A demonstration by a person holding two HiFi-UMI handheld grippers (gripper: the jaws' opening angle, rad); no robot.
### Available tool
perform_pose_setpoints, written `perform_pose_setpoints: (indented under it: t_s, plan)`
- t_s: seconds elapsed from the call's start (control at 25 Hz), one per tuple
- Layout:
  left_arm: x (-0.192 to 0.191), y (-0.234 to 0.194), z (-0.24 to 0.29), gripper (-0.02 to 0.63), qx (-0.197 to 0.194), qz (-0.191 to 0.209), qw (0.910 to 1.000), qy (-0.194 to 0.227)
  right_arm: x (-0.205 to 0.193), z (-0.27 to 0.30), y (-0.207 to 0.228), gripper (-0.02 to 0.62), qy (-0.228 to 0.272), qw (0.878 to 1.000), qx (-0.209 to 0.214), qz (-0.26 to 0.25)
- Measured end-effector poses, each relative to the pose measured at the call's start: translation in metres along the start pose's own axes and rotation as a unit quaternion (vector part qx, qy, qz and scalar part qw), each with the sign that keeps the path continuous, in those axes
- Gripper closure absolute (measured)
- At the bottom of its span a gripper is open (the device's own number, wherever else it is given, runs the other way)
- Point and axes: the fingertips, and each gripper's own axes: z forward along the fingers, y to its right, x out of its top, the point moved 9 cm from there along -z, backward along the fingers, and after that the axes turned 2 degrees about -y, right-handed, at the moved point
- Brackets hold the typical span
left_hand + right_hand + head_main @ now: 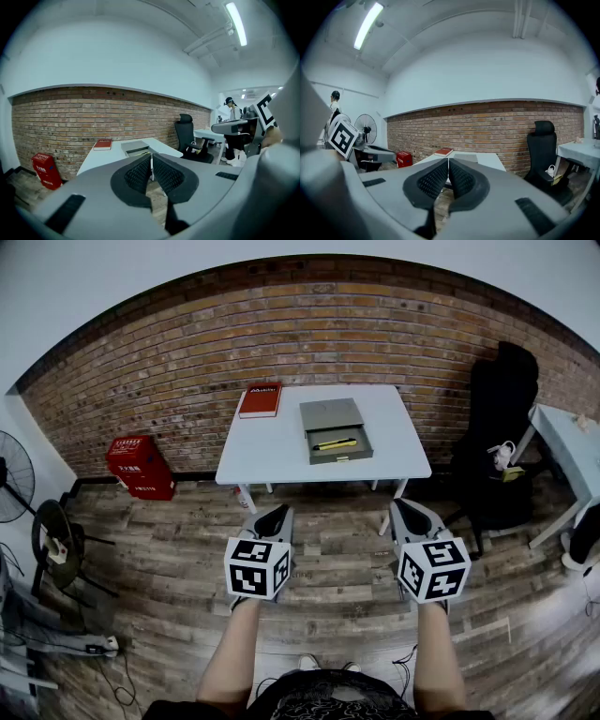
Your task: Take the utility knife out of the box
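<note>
Brick wall backs a white table (pixel 281 451) in the head view. On the table sits the grey box (pixel 330 414), open at its near part, with the yellow utility knife (pixel 336 443) lying across the inside and a red book (pixel 261 399) just beside the box. The person stands well back on the wooden floor, with the left gripper (pixel 273 518) and right gripper (pixel 404 513) held out toward the table but far from it. The left gripper view shows its jaws clenched together on nothing. The right gripper view shows the same, pads meeting and empty. The knife looks light, stiff and rather smooth, so I'd pinch it across the middle of the handle.
</note>
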Motion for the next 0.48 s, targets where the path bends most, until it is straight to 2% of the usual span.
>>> perform_pose_setpoints:
  t_s: [0.48]
  plan:
    - [-0.002, -0.032, 0.012, 0.569, -0.027, -0.003, 0.9995, 0.015, 0.002, 0.02, -0.031, 0.574, 0.002, 1.0, -0.006, -0.002]
